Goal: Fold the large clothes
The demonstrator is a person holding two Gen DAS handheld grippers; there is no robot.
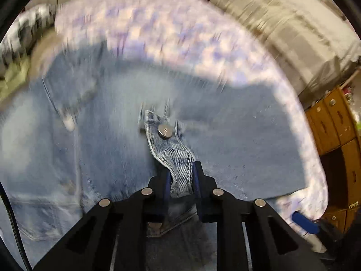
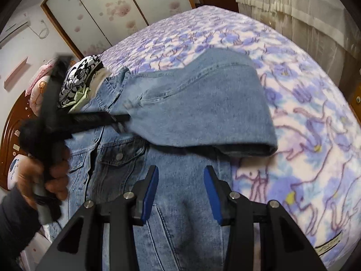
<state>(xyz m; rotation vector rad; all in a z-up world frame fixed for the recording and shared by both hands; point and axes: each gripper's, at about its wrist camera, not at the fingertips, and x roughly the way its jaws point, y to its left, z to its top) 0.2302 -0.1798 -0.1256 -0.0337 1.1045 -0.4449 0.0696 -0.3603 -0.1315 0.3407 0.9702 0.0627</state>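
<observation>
A light blue denim jacket (image 2: 126, 180) lies front up on a bed with a purple floral blanket (image 2: 304, 135). My left gripper (image 1: 181, 176) is shut on the jacket's sleeve cuff (image 1: 171, 149), which has a metal button. In the right wrist view the left gripper (image 2: 126, 118) holds the sleeve (image 2: 203, 103) lifted across the jacket's chest. My right gripper (image 2: 179, 178) is open and empty, just above the jacket's lower front. The left wrist view is blurred by motion.
A black and white patterned cloth (image 2: 79, 76) and a pink pillow (image 2: 38, 85) lie at the head of the bed by the wooden headboard (image 2: 13, 122). A wardrobe (image 2: 101, 9) stands behind. Curtains (image 2: 293, 6) hang at the right. Wooden drawers (image 1: 336, 122) stand beside the bed.
</observation>
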